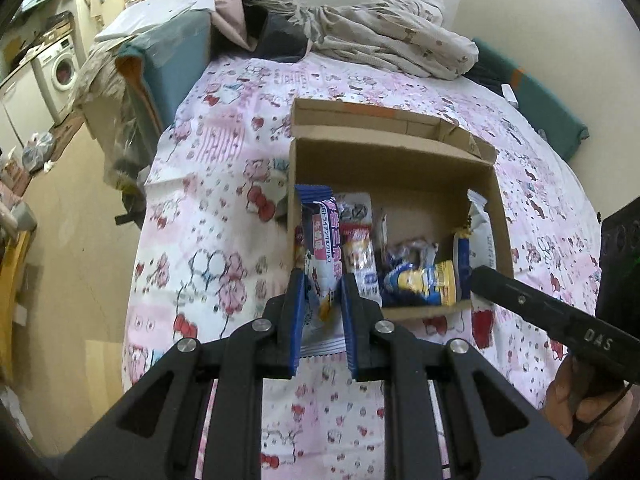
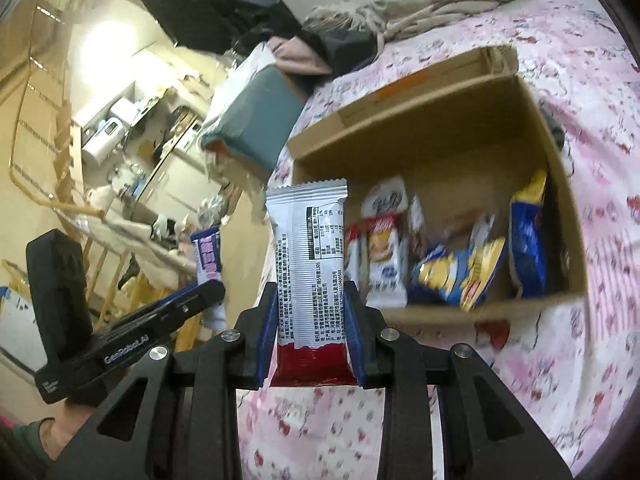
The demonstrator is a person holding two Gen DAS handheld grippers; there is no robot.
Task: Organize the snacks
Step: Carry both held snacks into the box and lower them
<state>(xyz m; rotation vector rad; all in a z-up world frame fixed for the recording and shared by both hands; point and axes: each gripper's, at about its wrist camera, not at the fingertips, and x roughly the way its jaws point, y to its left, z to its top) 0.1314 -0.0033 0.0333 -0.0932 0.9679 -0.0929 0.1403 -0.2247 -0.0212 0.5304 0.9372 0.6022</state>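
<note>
Both grippers clamped, angled downward

The left gripper (image 1: 322, 280) has its blue-padded jaws pinched close on a blue-and-white snack packet (image 1: 318, 240) — packet upright between the pads. The right gripper (image 2: 310, 292) grips a silver-and-red snack bar (image 2: 310, 264) standing on end, jaws a little wider. A hand (image 1: 588, 396) shows under the right gripper's black body at far right.

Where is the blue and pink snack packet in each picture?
Left wrist view: the blue and pink snack packet stands low in the middle, pinched in the left gripper, in front of the cardboard box.
Right wrist view: it shows small at centre left, gripped by the left gripper, left of the box.
Shared landmark: the open cardboard box on the pink bedsheet.
</note>
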